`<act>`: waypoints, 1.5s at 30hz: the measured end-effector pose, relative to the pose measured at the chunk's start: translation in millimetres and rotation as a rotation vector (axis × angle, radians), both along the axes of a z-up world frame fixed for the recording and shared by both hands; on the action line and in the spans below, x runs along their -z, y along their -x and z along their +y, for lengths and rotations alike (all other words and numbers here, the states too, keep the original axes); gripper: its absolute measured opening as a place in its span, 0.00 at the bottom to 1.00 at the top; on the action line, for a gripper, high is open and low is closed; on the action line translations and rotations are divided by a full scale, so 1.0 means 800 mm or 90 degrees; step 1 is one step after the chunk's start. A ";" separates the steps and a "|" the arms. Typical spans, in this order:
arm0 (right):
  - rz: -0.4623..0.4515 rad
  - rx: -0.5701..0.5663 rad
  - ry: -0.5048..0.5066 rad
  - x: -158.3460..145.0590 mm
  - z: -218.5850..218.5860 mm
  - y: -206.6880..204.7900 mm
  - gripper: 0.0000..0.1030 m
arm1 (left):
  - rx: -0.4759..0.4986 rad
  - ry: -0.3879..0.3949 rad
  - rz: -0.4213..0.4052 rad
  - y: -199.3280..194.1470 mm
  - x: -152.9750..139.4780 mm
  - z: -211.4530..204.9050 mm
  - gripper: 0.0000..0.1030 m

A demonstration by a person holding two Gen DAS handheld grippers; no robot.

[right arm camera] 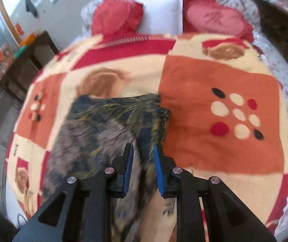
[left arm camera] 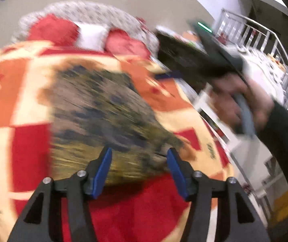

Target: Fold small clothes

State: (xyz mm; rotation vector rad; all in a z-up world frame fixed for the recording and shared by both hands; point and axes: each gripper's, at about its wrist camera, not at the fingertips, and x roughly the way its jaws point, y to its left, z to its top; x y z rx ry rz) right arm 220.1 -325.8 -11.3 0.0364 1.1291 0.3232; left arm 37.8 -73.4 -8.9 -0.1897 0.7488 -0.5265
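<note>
A small fuzzy garment point(left arm camera: 103, 111) in brown, yellow and dark blue lies spread on the bed's checked blanket point(left arm camera: 22, 100); the left wrist view is heavily blurred. My left gripper point(left arm camera: 139, 161) hovers open over its near edge, pads wide apart and holding nothing. In the right wrist view the garment point(right arm camera: 103, 125) has a flap folded over at its right side. My right gripper point(right arm camera: 143, 161) stands just above that fold, its blue pads narrowly apart with cloth showing between them, not pinched. A hand point(left arm camera: 234, 100) holds that right gripper point(left arm camera: 168, 74) beyond the garment's far right corner.
The red, orange and cream blanket point(right arm camera: 214, 80) covers a round bed. Two red cushions point(right arm camera: 115, 18) and a white pillow point(right arm camera: 160, 14) lie at its head. A dark side table point(right arm camera: 28, 64) stands left of the bed; a white railing point(left arm camera: 255, 40) runs along the other side.
</note>
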 end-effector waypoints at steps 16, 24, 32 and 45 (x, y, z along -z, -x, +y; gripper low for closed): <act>-0.007 0.017 -0.015 0.107 0.022 0.167 0.18 | -0.070 -0.065 0.137 -0.064 0.072 0.031 0.02; -0.079 0.065 0.015 0.016 0.045 0.087 0.19 | -0.125 -0.043 0.069 -0.169 -0.024 0.022 0.24; -0.063 0.192 0.049 0.071 0.080 -0.033 0.19 | -0.211 -0.155 0.085 -0.291 0.038 -0.018 0.26; -0.110 0.173 0.098 0.124 0.089 -0.023 0.24 | -0.216 -0.197 0.069 -0.298 0.093 -0.028 0.28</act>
